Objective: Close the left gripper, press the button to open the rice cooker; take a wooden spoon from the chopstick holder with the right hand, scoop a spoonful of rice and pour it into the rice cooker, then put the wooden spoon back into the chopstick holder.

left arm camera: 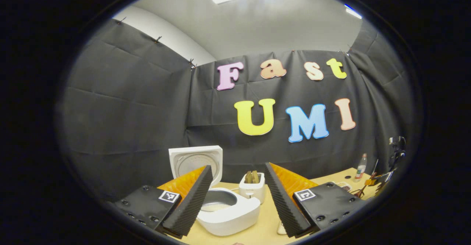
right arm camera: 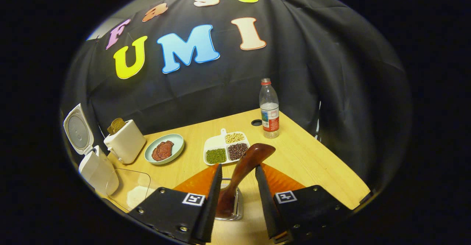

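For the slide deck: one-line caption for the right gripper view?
Open right hand-held gripper straddles the wooden spoon standing in the chopstick holder; rice cooker lid up.

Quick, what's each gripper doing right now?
Left gripper: open, holding nothing.
Right gripper: open around the wooden spoon, not clamped.

The left claw (left arm camera: pixel 238 197) stands open, its two fingers spread wide apart above the tabletop (left arm camera: pixel 265 226). Between the fingers sits the rice cooker (left arm camera: pixel 228 212), its lid (left arm camera: pixel 195 160) raised upright behind the left finger and the inner pot showing. Just behind the cooker stands a toaster (left arm camera: pixel 252 188) with slices of bread sticking up out of its slots. Far off to the right, near the tabletop's back edge, stands a bottle (left arm camera: pixel 361 167); beside it some small things, too blurred to tell.
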`<state>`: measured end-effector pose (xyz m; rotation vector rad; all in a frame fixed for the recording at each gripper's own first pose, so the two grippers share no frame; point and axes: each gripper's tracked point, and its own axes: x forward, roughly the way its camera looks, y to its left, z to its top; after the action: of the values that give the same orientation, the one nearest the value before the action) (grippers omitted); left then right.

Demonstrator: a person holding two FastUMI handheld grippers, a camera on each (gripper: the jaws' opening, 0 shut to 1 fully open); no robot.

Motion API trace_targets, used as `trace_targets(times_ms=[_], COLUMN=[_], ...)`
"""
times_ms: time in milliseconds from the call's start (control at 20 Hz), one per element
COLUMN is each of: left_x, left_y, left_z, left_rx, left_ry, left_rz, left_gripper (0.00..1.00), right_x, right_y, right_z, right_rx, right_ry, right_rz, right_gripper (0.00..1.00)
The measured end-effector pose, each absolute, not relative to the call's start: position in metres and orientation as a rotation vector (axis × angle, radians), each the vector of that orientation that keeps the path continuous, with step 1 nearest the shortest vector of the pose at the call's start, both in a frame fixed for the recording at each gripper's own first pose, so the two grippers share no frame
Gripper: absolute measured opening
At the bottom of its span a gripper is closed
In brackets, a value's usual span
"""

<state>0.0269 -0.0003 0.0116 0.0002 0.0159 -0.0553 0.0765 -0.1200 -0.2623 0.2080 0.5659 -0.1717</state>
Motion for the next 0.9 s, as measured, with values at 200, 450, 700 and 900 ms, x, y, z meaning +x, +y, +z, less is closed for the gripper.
trace_targets(times_ms=[200,450,700,900], left_x=[0.031,0.047,0.083,0.123], left_y=[-0.005,0.008,0.037,0.070], left_z=[0.010,0.005,0.000,0.006], left_rx=[-0.011,-0.017,-0.014,0.002], left_ry=[0.015,0.029,0.060,0.057], left_rz=[-0.072,-0.050,-0.009,0.044], left_gripper=[0.95,0.95,1.00,0.98], right_x=[0.068,0.062,0.053,0.044], right_y=[-0.142,-0.137,-0.111,-0.090], right_z=[-0.233,-0.164,-0.104,-0.078], right_rx=[0.129,0.099,0.088,0.035], right_ry=[0.499,0.370,0.264,0.231], right_rz=[-0.225,-0.205,-0.150,-0.118], right_gripper=[0.99,0.99,0.98,0.99])
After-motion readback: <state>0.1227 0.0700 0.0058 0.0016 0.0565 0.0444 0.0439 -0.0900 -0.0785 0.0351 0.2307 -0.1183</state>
